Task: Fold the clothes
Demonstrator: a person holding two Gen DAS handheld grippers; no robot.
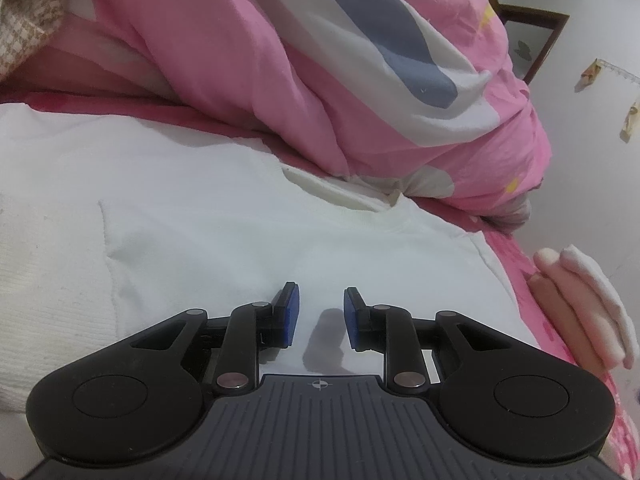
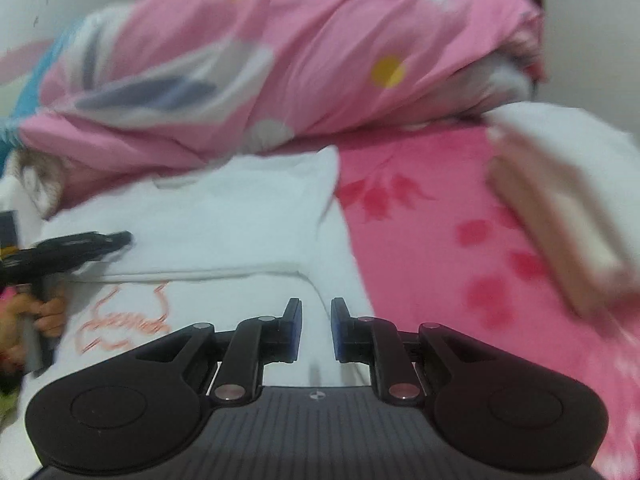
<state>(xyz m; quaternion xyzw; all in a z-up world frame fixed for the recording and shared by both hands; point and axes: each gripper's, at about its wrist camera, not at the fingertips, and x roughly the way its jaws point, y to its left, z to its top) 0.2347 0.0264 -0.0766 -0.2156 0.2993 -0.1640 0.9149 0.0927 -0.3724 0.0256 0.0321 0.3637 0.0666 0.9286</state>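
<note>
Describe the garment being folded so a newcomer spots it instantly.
Start at the bunched pink quilt on the bed. Just in front lies a white top, spread flat over the pink floral sheet. It alone carries an orange scribble print.

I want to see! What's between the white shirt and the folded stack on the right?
Only bare pink flowered bedsheet lies between the white shirt and the folded stack, in the right wrist view.

Left tool point(image 1: 320, 312), fingers parted, hovers over white garment point(image 1: 192, 216) beside pink quilt point(image 1: 280, 60).
</note>
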